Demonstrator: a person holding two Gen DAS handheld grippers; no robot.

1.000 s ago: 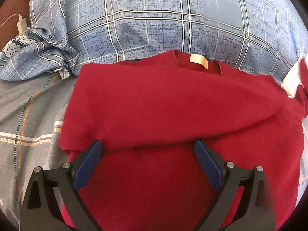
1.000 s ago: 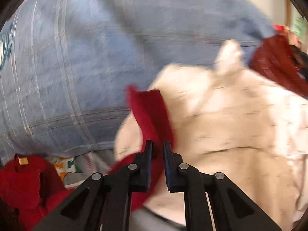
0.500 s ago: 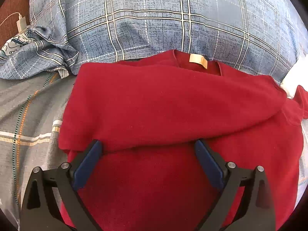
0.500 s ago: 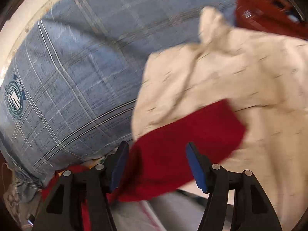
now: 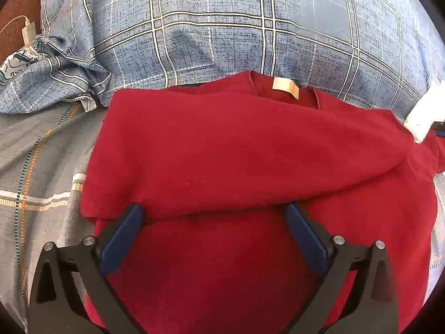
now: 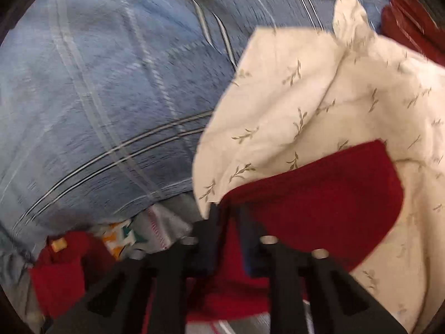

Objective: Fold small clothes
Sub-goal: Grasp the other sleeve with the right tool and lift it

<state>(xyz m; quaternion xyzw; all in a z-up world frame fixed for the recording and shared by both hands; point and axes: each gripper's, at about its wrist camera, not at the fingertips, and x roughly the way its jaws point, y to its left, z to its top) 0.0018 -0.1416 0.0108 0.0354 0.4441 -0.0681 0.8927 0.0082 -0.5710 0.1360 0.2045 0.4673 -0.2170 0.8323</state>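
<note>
A small red sweater (image 5: 239, 150) with a tan neck label (image 5: 285, 87) lies on the bed, its left sleeve folded across the chest. My left gripper (image 5: 214, 217) is open and rests on the sweater's lower body, its blue pads (image 5: 122, 233) wide apart below the fold. In the right wrist view my right gripper (image 6: 230, 217) is shut on the sweater's right sleeve (image 6: 319, 194), which lies over a cream leaf-print cloth (image 6: 319, 97). This view is blurred. The sweater's body (image 6: 58, 272) shows at lower left.
A blue plaid pillow (image 5: 250, 27) lies behind the sweater. The grey striped bedsheet (image 5: 36, 167) spreads to the left. A white charger and cable (image 5: 27, 30) sit at far left. A dark red garment (image 6: 411, 16) lies at upper right of the right wrist view.
My right gripper opened half a second ago over the red sleeve and has now shut on it again. My left gripper and the sweater body have stayed put.
</note>
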